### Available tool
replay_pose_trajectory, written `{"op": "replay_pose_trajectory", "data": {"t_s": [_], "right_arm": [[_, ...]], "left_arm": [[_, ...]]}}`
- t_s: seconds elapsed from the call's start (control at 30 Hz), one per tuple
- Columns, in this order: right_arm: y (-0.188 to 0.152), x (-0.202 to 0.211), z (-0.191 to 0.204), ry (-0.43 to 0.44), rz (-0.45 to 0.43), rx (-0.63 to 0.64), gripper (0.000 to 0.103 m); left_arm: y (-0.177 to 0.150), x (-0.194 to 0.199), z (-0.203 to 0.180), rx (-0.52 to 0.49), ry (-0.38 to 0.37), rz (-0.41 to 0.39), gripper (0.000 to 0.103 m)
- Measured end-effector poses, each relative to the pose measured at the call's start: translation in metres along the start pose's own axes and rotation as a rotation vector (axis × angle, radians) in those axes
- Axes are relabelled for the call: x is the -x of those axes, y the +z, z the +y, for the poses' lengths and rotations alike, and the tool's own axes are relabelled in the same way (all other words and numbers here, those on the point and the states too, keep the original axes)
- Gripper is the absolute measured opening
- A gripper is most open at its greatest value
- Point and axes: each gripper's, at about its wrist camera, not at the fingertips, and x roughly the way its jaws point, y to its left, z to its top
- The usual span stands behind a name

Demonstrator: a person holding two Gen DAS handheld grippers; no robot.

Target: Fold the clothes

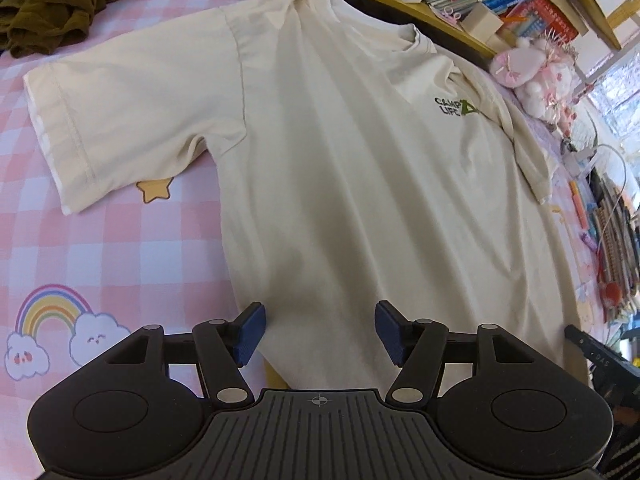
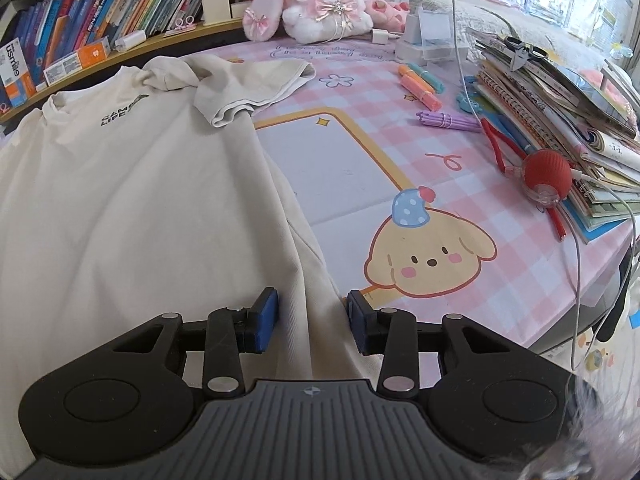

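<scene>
A table covered by a pink checked cloth (image 2: 460, 128) carries a cream T-shirt (image 1: 340, 180) spread flat, collar toward the far edge. An olive-brown garment (image 1: 52, 4) lies bunched at the far left corner. Toward the right edge lie orange highlighters (image 2: 420, 88), purple sticks (image 2: 448, 121), a stack of books (image 2: 560, 120) and a red ball (image 2: 546, 170). A pink plush rabbit (image 2: 320, 0) sits at the far edge.

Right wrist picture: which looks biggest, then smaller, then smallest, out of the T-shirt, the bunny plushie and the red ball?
1. T-shirt, by far the biggest.
2. Bunny plushie.
3. Red ball.
The plushie sits farther from the camera than the ball, so it is likely even bigger than it looks.
</scene>
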Motion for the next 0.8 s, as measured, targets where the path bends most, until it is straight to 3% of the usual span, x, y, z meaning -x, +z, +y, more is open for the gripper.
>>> {"op": "replay_pose_trajectory", "data": {"t_s": [0.27,0.5,0.57,0.6,0.67,0.7,0.73,0.8], "right_arm": [[0.002,0.0,0.003,0.009,0.01,0.038,0.032],[0.004,-0.001,0.0,0.024,0.021,0.05,0.032],[0.006,-0.001,0.001,0.025,0.031,0.065,0.032],[0.007,-0.002,0.002,0.026,0.037,0.073,0.032],[0.008,-0.002,0.002,0.033,0.046,0.081,0.028],[0.009,-0.002,0.002,0.041,0.051,0.08,0.026],[0.009,-0.002,0.003,0.05,0.055,0.077,0.021],[0.009,-0.001,0.007,0.061,0.067,0.087,0.012]], "left_arm": [[-0.015,0.008,0.021,0.085,-0.009,-0.007,0.062],[-0.031,0.019,0.033,0.093,-0.046,-0.034,0.057],[-0.032,0.018,0.03,0.077,-0.038,-0.047,0.046],[-0.03,0.016,0.027,0.056,-0.021,-0.049,0.033],[-0.027,0.013,0.022,0.018,-0.006,-0.074,0.029],[-0.024,0.012,0.021,0.008,-0.006,-0.086,0.022],[-0.022,0.009,0.02,0.0,-0.001,-0.091,0.002],[-0.019,0.009,0.025,0.007,-0.004,-0.099,0.001]]}}
